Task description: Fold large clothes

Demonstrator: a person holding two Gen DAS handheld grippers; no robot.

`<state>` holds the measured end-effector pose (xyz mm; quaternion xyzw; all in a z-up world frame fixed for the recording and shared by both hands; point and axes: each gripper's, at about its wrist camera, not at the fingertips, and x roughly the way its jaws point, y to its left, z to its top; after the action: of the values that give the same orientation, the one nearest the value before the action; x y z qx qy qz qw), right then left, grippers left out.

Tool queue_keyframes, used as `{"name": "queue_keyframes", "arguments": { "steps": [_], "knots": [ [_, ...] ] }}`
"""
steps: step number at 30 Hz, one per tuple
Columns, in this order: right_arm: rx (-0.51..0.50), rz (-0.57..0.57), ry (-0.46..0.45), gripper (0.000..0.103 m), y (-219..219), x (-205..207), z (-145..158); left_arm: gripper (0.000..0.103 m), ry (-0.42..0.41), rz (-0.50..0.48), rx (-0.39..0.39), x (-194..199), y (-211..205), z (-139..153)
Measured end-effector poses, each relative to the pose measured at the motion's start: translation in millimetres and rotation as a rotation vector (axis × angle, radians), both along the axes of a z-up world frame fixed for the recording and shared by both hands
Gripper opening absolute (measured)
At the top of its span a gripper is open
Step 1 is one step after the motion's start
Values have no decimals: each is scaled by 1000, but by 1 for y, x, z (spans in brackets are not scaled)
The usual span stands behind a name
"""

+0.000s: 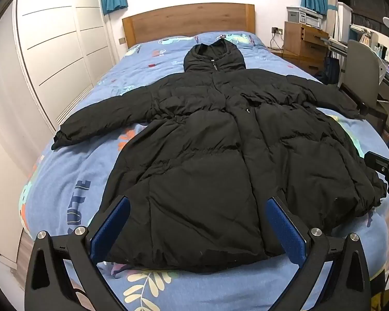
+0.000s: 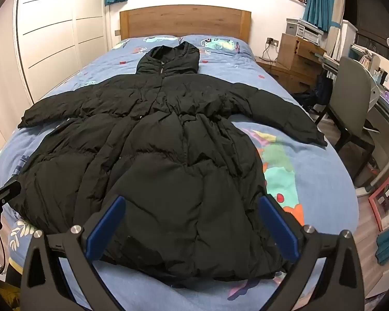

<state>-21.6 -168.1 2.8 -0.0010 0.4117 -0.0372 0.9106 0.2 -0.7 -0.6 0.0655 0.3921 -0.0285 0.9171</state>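
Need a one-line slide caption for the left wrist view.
Left gripper, jaws wide open, above the hem of a black hooded puffer coat spread flat, sleeves out, on a blue patterned bedspread.

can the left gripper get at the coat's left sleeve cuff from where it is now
Probably yes. The left gripper hangs open over the hem of the black coat, and the sleeve cuff lies flat on the bedspread with nothing across it.

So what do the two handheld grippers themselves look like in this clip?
Both look alike. The left gripper and right gripper each have black angular finger arms with triangular cut-outs, silver round pivot bolts, and flat blue textured pads. A thin black cable hangs by the left gripper's body. No hands or sleeves show.
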Motion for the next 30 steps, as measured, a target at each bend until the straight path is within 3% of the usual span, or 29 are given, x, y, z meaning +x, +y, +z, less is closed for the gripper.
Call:
{"name": "queue_keyframes", "arguments": {
  "steps": [30],
  "knots": [
    [-18,9,25,103,1,1,-4,102,51,4,-15,0,-15,-4]
  ]
}}
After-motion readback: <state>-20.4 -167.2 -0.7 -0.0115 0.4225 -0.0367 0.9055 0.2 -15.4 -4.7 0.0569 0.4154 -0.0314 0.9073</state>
